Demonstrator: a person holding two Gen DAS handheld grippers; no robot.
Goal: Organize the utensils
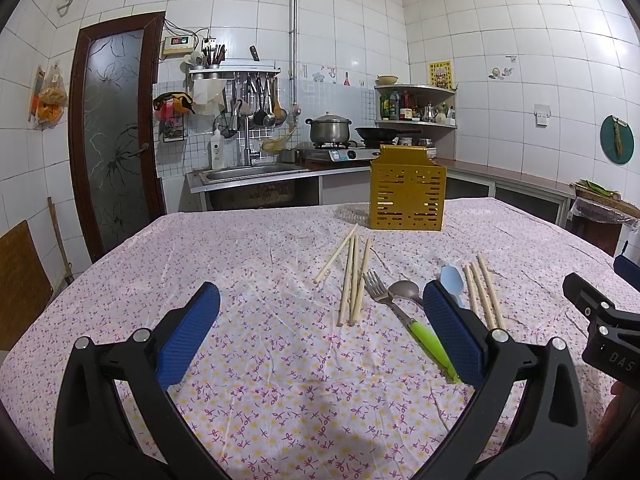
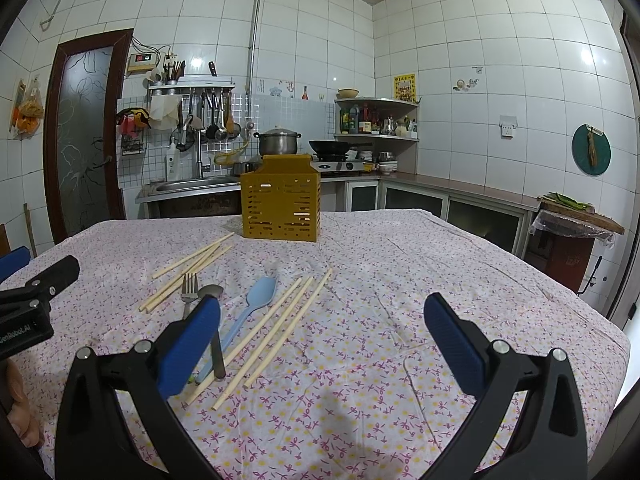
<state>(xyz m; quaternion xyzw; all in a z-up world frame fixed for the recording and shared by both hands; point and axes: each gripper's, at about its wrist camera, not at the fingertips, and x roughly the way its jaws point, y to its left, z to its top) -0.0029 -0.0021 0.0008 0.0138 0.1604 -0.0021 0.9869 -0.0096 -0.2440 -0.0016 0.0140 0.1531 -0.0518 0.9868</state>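
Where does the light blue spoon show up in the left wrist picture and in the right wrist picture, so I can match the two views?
Left wrist: the light blue spoon lies right of centre, mostly hidden behind the gripper's right-hand finger.
Right wrist: the light blue spoon lies left of centre, in plain view, bowl toward the far end.
Shared landmark: the yellow utensil holder stands upright at the table's far side, beyond the spoon.

Utensil holder [image 1: 407, 193] behind chopsticks [image 1: 352, 276], fork [image 1: 378, 290]
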